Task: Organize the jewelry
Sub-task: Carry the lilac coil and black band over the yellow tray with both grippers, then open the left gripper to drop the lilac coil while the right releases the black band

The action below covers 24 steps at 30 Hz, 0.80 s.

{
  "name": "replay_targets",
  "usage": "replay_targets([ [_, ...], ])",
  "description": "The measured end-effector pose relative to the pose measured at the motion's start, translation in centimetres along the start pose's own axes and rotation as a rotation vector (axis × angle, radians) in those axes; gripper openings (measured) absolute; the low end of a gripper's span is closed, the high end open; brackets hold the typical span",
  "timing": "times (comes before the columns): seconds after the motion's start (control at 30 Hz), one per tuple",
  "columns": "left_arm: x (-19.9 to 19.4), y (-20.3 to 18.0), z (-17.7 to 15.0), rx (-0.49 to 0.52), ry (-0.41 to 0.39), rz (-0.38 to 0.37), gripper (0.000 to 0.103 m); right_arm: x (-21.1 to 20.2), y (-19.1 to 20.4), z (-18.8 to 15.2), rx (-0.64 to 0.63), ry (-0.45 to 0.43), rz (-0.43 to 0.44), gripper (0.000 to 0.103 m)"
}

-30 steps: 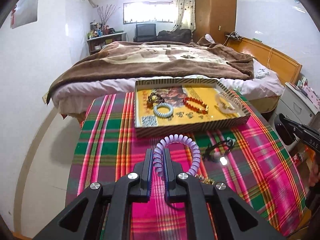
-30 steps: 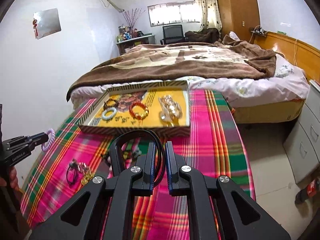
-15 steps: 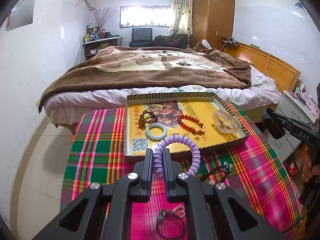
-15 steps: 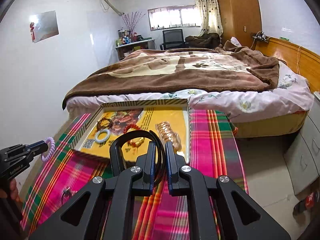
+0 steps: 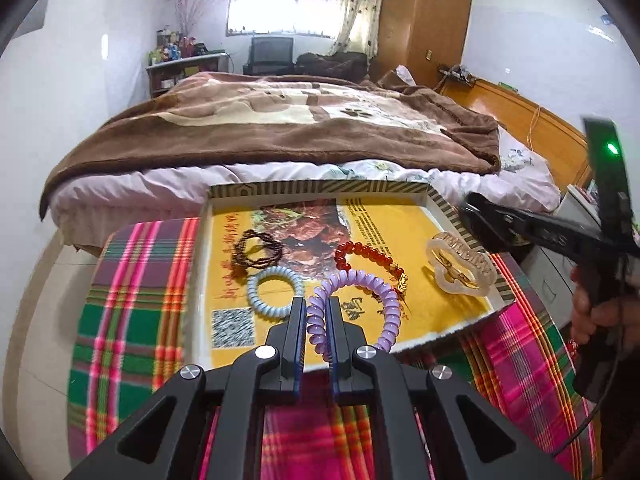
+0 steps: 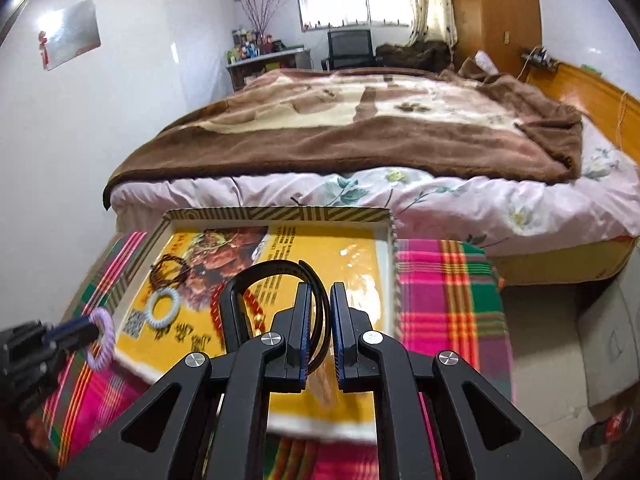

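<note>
We see our left hand-held gripper [image 5: 316,312] pinching a purple spiral hair tie [image 5: 372,300], right hand-held gripper [image 6: 319,300] pinching a black band [image 6: 276,280], shallow yellow-lined tray [image 5: 320,190] at twelve o'clock

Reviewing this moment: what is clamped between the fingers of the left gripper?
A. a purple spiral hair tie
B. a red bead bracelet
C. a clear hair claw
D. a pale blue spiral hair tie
A: the left gripper has its fingers closed on the purple spiral hair tie, while the red bead bracelet, clear hair claw and pale blue spiral hair tie lie in the tray.
</note>
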<state>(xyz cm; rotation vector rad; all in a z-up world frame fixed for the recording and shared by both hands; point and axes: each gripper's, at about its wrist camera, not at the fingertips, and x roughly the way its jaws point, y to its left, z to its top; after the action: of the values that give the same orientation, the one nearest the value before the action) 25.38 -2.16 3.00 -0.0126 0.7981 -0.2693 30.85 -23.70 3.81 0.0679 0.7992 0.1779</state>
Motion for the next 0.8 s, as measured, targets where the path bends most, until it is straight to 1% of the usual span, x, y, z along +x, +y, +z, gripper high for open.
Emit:
replay_targets([
  [0.17,2.8,-0.5,0.6,0.009,0.03,-0.001,0.009,4.1,-0.1,1.4,-0.01,0.07,-0.026,0.01],
  [0.27,4.7,-0.4,0.7,0.01,0.062,-0.005,0.009,5.8,0.0,1.9,-0.02,0.101,-0.037,0.01],
  [0.43,6.7,-0.6,0.5,0.01,0.094,-0.008,0.009,8.3,-0.1,2.9,-0.034,0.146,-0.065,0.01],
  [0.6,8.1,-0.7,0.5,0.01,0.111,-0.01,0.01,9.9,-0.2,3.7,-0.045,0.176,-0.08,0.01],
  [0.8,9.0,-0.9,0.3,0.015,0.13,-0.015,0.01,12.0,-0.2,3.2,-0.058,0.228,-0.097,0.01],
])
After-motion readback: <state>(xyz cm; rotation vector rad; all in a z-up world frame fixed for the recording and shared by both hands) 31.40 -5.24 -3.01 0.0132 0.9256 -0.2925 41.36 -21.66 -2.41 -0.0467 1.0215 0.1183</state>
